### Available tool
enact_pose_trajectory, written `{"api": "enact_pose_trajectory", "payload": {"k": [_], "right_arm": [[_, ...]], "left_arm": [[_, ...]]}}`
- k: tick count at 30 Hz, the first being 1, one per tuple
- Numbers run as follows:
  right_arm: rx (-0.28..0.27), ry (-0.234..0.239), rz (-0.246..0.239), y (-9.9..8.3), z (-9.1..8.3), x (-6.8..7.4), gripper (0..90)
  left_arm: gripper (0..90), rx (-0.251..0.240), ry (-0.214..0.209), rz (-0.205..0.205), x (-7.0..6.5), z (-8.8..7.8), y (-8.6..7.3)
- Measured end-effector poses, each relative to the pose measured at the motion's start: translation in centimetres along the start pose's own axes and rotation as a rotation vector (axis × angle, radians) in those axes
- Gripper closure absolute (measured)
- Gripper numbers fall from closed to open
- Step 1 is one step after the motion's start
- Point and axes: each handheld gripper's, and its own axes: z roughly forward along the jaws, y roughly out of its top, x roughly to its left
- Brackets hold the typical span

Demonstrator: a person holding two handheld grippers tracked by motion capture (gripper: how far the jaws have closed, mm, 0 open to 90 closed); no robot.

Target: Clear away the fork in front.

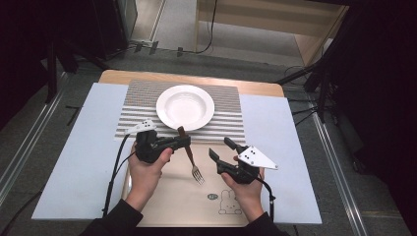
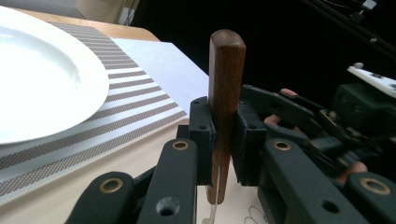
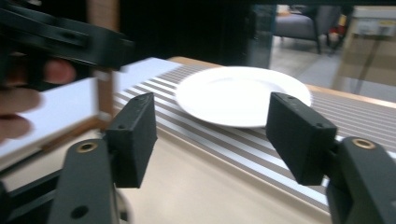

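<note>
Fork (image 1: 189, 156) | left tool (image 1: 183, 141) clamps wooden handle, tines blurred | right tool (image 1: 222, 148) jaws apart

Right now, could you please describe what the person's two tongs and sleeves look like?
Both tongs, left and right, are black with blocky jaws and brass-coloured pivot rivets. Each carries a pale three-cornered plate with dark dots and trails a black cable. The sleeves are dark.

- The fork (image 1: 189, 155) has a smooth brown wooden handle and a shiny metal head.
- The plate (image 1: 185, 107) looks like glossy white ceramic.
- The striped placemat (image 1: 223, 118) shows a fine woven mesh texture.
- The left hand-held gripper (image 2: 224, 140) is matt black plastic with brass-coloured pivot rings.
</note>
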Motion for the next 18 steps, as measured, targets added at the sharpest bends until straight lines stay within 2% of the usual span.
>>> {"api": "enact_pose_trajectory", "payload": {"k": [3,5,7,9,11,12,14,15,16,18], "right_arm": [[0.013,-0.021,0.021,-0.3,-0.4,-0.8,27.1],[0.025,-0.038,0.029,-0.4,-0.6,-1.1,18.4],[0.029,-0.058,0.032,-0.6,-0.8,-1.4,15.7],[0.026,-0.050,0.043,-0.7,-1.0,-1.8,15.1],[0.028,-0.033,0.057,-0.8,-1.2,-2.2,9.3],[0.025,-0.034,0.059,-0.9,-1.3,-2.4,9.4],[0.025,-0.040,0.051,-1.0,-1.5,-2.7,8.2],[0.027,-0.045,0.045,-1.0,-1.6,-2.7,2.0],[0.030,-0.036,0.041,-1.1,-1.7,-2.8,0.0],[0.033,-0.026,0.044,-1.1,-2.0,-3.0,0.0]], "left_arm": [[79.1,-0.002,-0.006,-0.003,0.3,-0.7,0.0],[79.3,0.003,-0.021,-0.004,0.5,-1.2,-0.1],[79.3,0.003,-0.021,-0.004,0.5,-1.6,-0.2],[79.3,0.006,-0.020,0.002,0.6,-2.1,-0.2],[79.3,0.005,-0.016,-0.001,0.8,-2.7,-0.3],[79.4,0.005,-0.015,-0.002,0.9,-2.9,-0.3],[79.4,0.003,-0.024,-0.017,1.2,-3.4,-0.4],[79.4,0.008,-0.036,-0.023,1.4,-3.6,-0.5],[79.4,0.012,-0.045,-0.025,1.5,-3.7,-0.5],[79.4,0.016,-0.040,-0.020,1.6,-4.2,-0.5]]}}
